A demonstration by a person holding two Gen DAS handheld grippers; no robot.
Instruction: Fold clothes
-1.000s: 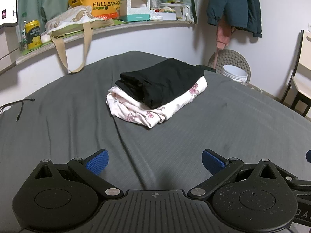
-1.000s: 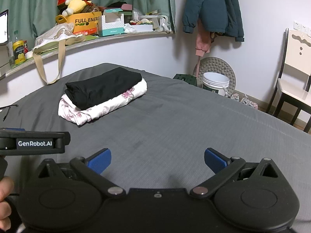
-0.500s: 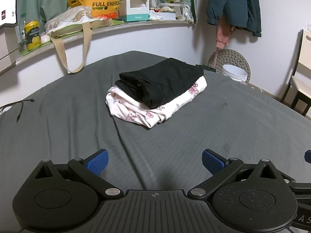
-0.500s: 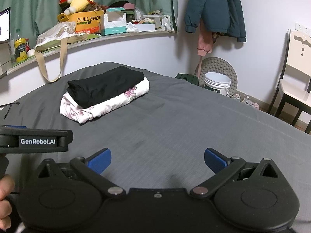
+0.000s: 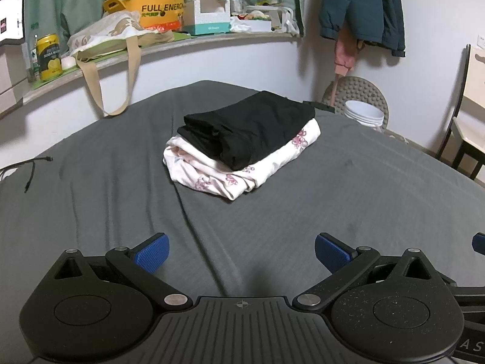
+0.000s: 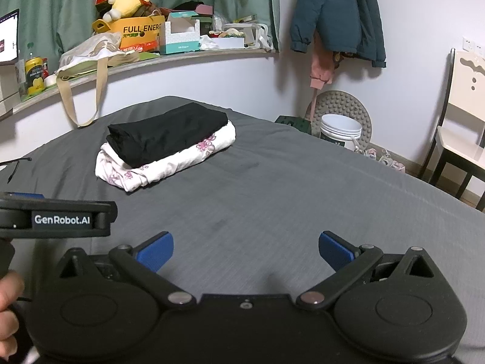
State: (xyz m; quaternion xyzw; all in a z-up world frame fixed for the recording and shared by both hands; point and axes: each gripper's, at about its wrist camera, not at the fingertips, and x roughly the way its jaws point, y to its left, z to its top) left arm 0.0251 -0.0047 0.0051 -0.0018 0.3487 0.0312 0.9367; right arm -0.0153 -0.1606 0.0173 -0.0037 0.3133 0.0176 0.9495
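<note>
A folded black garment (image 5: 248,130) lies on top of a folded white floral garment (image 5: 242,170), stacked on the grey bedsheet (image 5: 333,188). In the right wrist view the same black garment (image 6: 166,133) and floral garment (image 6: 169,163) sit at centre left. My left gripper (image 5: 241,253) hovers open over bare sheet, well short of the stack, nothing between its blue pads. My right gripper (image 6: 245,250) is likewise open and empty, to the right of the stack. The left gripper's body (image 6: 57,218) shows at the left edge of the right wrist view, with a hand (image 6: 9,309) below it.
A cluttered shelf (image 5: 157,45) with a tote bag (image 5: 115,36), boxes and a can runs along the far wall. A jacket (image 6: 336,15) hangs on the wall; a white bucket (image 6: 341,132) and a chair (image 6: 460,133) stand right of the bed. A black cable (image 5: 30,166) lies at left.
Both views have shifted only slightly; the right gripper drifted a little so the stack sits marginally further right. Both grippers stay open and the clothes have not moved.
</note>
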